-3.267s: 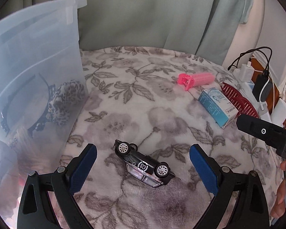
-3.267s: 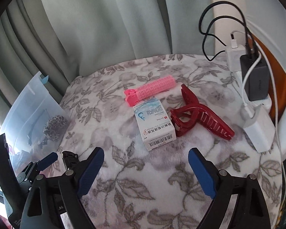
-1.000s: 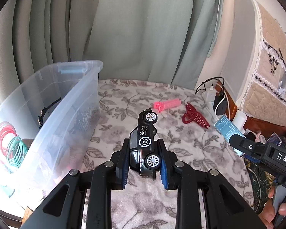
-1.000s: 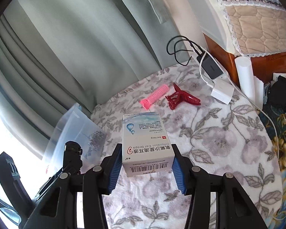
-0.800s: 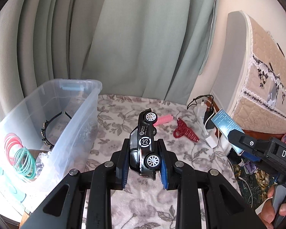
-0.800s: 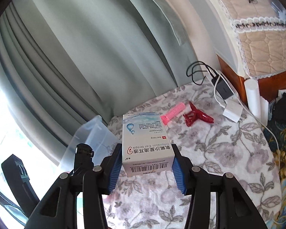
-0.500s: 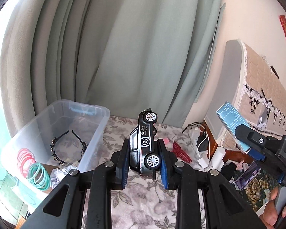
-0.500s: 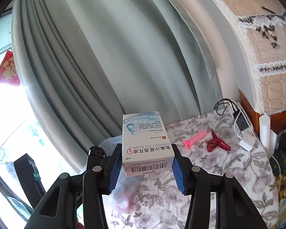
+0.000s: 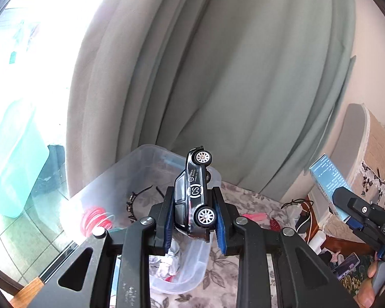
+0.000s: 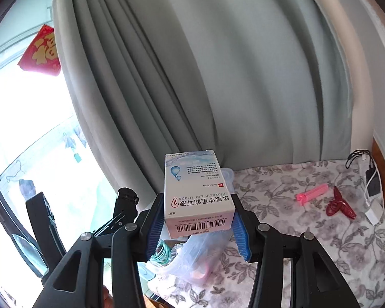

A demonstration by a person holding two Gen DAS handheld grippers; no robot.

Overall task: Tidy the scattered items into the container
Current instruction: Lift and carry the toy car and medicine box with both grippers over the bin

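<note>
- The grey-green curtain [image 9: 218,77] fills the back of both of my views, with bright window to its left.
- The surface [image 10: 308,231], under a floral cloth, runs along the lower right of my right wrist view.
- The clear plastic container [image 9: 131,179] sits at the surface's left end. Through my left wrist view I see red bangles [image 9: 96,219], a black headband [image 9: 138,200] and crumpled cloth inside it.
- My left gripper [image 9: 193,220] is clamped narrow on the black toy car [image 9: 195,195]. Both blue pads press the car's roof and underside, its nose points up, and its side with 2 white wheels and a "CS" badge faces the camera. The car is held in the air and shows in front of the container.
- My right gripper [image 10: 196,224] is closed to box width on the ear drops box [image 10: 196,192], barcode end toward the camera, pads on its 2 long sides. The box is held aloft, with the container's near end showing below it.
- The pink hair roller [image 10: 311,195] lies on the cloth, just left of the red claw clip [image 10: 340,206].
- Chargers and cables [image 10: 371,187] sit at the far right edge.
</note>
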